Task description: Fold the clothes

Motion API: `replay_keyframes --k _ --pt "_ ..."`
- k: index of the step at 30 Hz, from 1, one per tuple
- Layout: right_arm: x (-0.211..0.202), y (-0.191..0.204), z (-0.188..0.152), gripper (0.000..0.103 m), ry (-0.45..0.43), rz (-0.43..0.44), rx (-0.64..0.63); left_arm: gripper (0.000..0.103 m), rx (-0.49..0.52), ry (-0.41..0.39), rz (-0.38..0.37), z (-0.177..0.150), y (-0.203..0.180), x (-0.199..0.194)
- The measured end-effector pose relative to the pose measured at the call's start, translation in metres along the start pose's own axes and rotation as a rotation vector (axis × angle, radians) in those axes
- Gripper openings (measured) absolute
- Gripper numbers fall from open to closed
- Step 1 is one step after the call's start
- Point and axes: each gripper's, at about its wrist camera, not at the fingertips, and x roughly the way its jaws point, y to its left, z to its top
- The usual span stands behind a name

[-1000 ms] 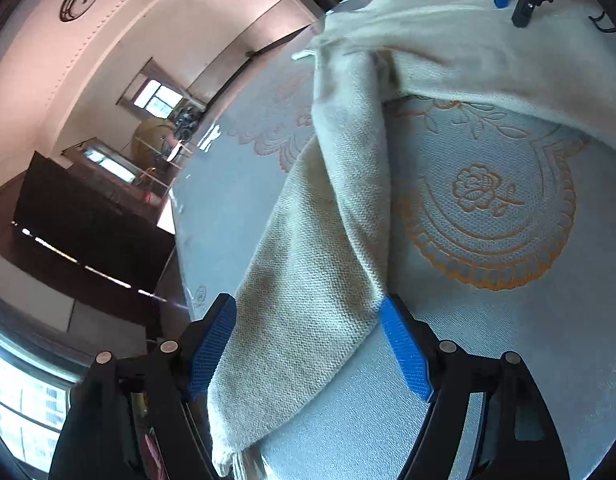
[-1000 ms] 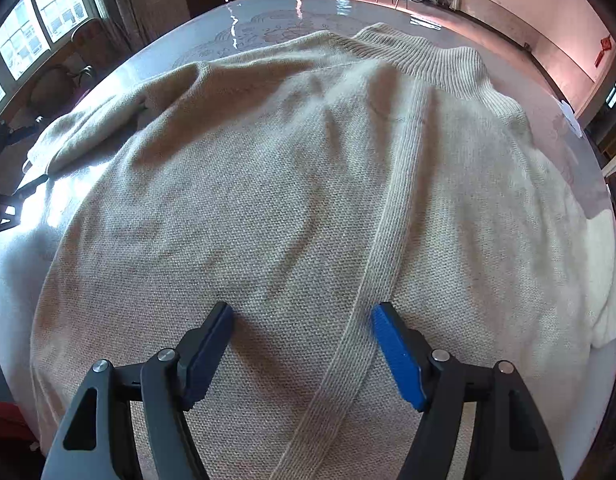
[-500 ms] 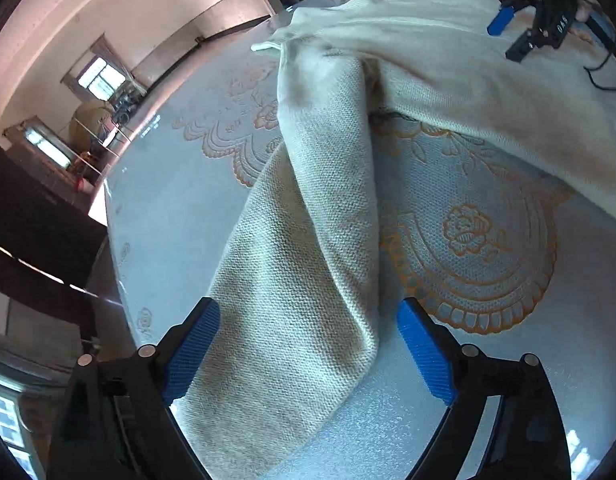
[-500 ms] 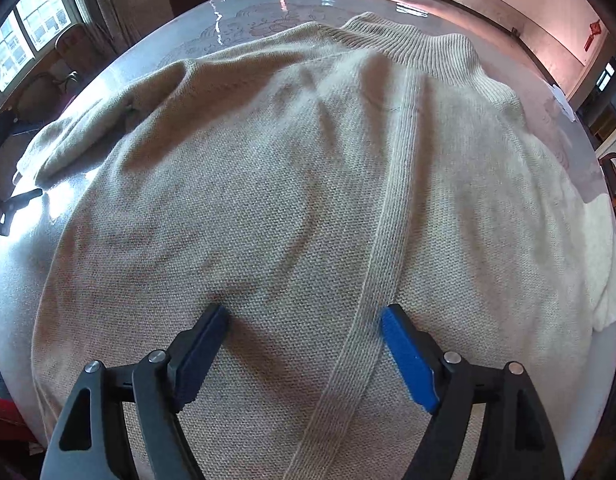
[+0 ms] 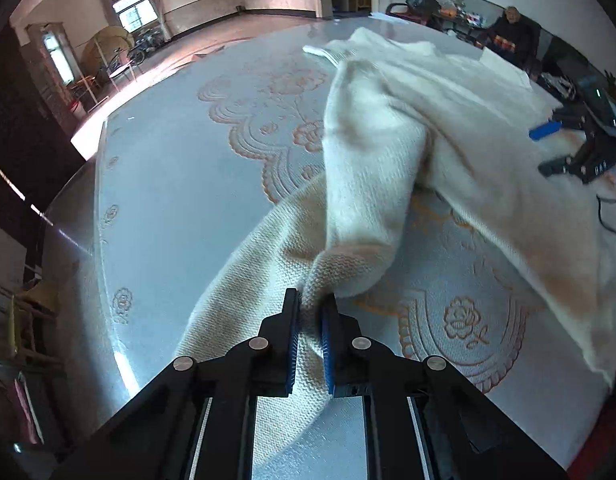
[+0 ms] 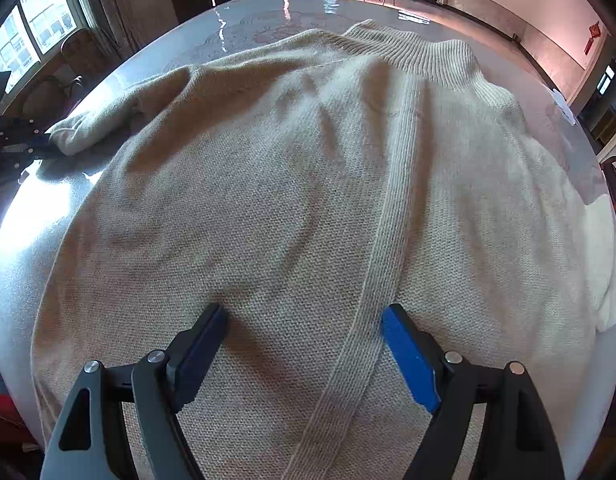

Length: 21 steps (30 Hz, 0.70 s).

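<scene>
Left wrist view: left gripper (image 5: 308, 320) is pinching the sleeve (image 5: 364, 184), jaws just closed on the knit; the sweater (image 6: 291, 200) is lying flat on the table (image 5: 167, 200). Right gripper (image 6: 303, 344) is hovering wide open, empty. Next, probably: carrying the sleeve across the body.

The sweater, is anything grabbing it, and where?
Yes. The left gripper has just closed on the sweater's sleeve. The right gripper is open above the sweater's body, holding nothing.

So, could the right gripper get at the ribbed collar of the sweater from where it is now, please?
Probably yes. The right gripper is open and holds nothing, and the sweater lies flat, with nothing on it up to the ribbed collar; it would need a long reach forward.
</scene>
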Motion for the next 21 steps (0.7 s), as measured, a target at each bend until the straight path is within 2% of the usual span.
replay_keyframes --k 5,8,11,12,14,15,19,21 --pt "-0.007 -0.006 -0.022 0.083 -0.007 0.002 -0.002 0.011 -0.078 -0.07 0.128 0.058 0.066 -0.013" --pt "-0.012 -0.01 -0.037 0.083 -0.012 0.007 -0.006 0.011 -0.175 -0.042 0.166 0.083 0.119 0.013" --pt "-0.016 -0.013 -0.051 0.083 -0.021 0.01 -0.009 0.017 -0.205 0.072 0.308 0.101 0.149 0.059" --pt "-0.018 -0.014 -0.056 0.083 -0.024 0.01 -0.009 0.017 -0.201 0.122 0.376 0.099 0.151 0.071" --pt "-0.021 -0.017 -0.067 0.083 -0.025 0.012 -0.01 0.019 -0.212 0.207 0.429 0.09 0.16 0.093" --pt "-0.023 -0.018 -0.073 0.083 -0.027 0.014 -0.013 0.02 -0.217 0.229 0.432 0.083 0.164 0.099" --pt "-0.031 -0.025 -0.097 0.083 -0.04 0.02 -0.023 0.021 -0.253 0.213 0.45 0.052 0.169 0.085" --pt "-0.034 -0.028 -0.108 0.084 -0.044 0.017 -0.024 0.021 -0.324 0.145 0.419 0.035 0.165 0.06"
